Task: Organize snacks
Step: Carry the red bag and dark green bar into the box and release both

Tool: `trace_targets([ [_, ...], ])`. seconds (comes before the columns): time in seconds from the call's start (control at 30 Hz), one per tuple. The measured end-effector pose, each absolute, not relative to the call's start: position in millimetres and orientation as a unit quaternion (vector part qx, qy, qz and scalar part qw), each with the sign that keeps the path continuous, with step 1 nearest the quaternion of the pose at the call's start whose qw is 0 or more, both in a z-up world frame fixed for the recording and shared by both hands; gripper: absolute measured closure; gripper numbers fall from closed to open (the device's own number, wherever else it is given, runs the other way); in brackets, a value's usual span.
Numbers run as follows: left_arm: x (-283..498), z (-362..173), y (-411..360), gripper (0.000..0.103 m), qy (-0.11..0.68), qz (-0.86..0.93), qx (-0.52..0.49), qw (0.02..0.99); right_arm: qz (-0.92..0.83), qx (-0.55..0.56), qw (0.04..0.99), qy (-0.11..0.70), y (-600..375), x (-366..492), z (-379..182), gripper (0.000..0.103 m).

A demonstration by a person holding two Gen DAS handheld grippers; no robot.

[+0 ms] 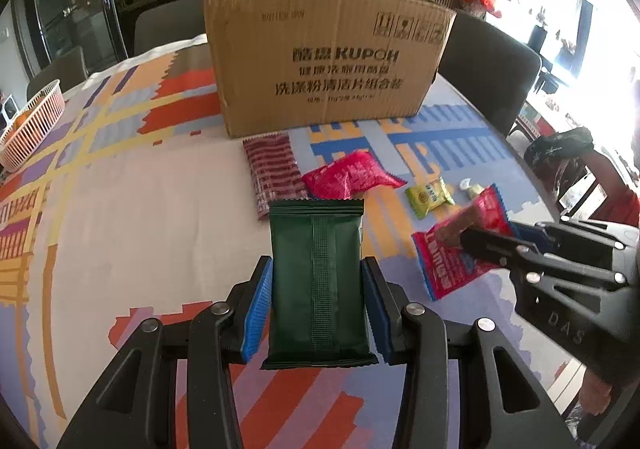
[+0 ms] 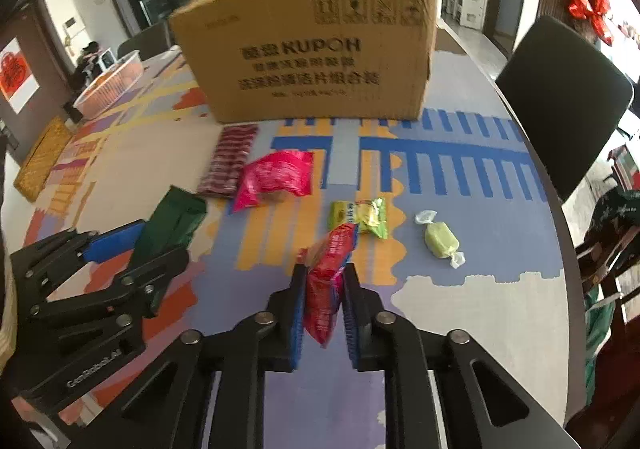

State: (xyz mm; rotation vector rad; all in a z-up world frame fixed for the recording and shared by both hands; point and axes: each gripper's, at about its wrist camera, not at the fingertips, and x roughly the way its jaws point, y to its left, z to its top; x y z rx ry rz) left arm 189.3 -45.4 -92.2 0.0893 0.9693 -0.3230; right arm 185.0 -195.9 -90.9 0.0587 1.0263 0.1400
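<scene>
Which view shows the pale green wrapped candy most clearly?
The right wrist view: the candy lies whole and unobstructed on the table, both twisted ends visible. In the left wrist view the candy is small, and the red packet in the right claw hides part of it.

Two close wrist fisheyes, angled down at table, sharing cardboard box point(image 1: 320, 61) point(image 2: 308, 45)

left tongs point(image 1: 318, 289): clamped, angled downward | right tongs point(image 2: 323, 303): clamped, angled downward

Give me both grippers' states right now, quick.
Left gripper: closed on the dark green snack packet.
Right gripper: closed on the red snack packet.
</scene>
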Motion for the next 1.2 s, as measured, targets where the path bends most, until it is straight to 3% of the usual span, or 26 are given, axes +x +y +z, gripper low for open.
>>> trace_targets([
  [0.53,188,-50,-48,0.060,0.425,-0.159,0.027,0.891,0.069,0.042,0.887,0.455,-199,176,-59,0.090],
  [1.2,238,33,-45,0.060,0.352,-0.148,0.009,0.924,0.063,0.042,0.930,0.361,-204,221,29,0.090],
])
